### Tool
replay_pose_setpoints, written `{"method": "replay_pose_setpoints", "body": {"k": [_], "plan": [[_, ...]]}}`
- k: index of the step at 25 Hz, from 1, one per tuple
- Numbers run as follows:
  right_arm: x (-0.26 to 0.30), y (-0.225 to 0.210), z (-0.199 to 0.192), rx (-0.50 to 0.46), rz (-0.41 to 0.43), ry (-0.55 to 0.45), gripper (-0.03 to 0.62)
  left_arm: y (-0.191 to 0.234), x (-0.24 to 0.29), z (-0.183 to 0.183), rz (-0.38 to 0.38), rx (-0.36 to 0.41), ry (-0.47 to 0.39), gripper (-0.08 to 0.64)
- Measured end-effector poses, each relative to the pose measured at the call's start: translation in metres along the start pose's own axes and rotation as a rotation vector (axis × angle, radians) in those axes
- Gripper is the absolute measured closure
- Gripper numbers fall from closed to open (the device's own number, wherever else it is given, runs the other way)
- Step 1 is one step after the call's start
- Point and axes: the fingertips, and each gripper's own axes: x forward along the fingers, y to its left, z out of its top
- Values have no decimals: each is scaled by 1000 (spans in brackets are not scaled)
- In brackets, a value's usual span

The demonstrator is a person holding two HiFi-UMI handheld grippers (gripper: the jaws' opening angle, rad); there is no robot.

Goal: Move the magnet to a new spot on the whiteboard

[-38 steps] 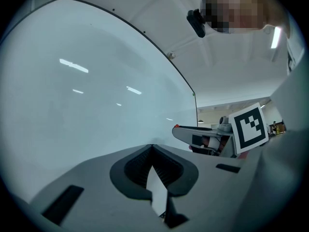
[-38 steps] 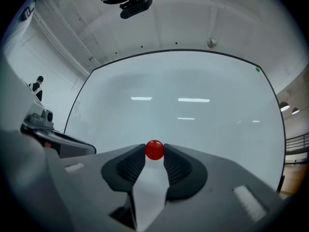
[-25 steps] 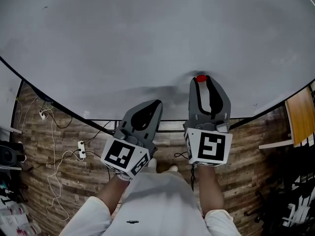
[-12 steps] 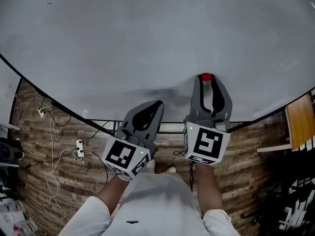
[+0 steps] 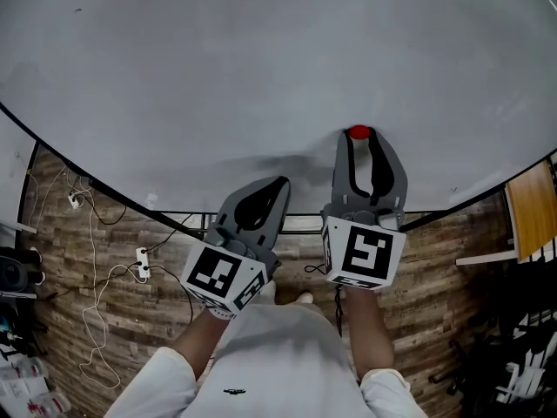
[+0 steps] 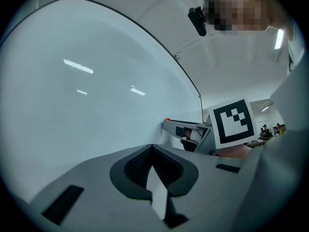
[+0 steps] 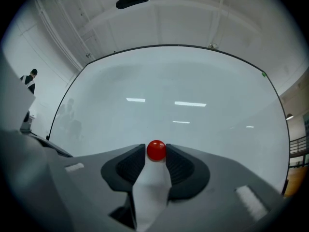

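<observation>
Whiteboard, plank floor, right gripper jaws gripping magnet, left gripper jaws together

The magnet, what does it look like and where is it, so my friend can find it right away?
Look at the big whiteboard that fills the view ahead. Near its lower edge, toward the right, the right tongs point at it, and the magnet sits between their tips. It is a small shiny red ball, the only coloured thing on the bare board.
</observation>
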Motion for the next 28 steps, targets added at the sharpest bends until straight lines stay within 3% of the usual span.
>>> {"method": "replay_pose_setpoints", "body": {"k": [22, 28], "plan": [[-48, -28, 1, -1, 11, -2, 457, -21, -6, -1, -11, 14, 7, 554], [-68, -45, -14, 6, 11, 36, 501, -23, -4, -4, -11, 14, 14, 554]]}}
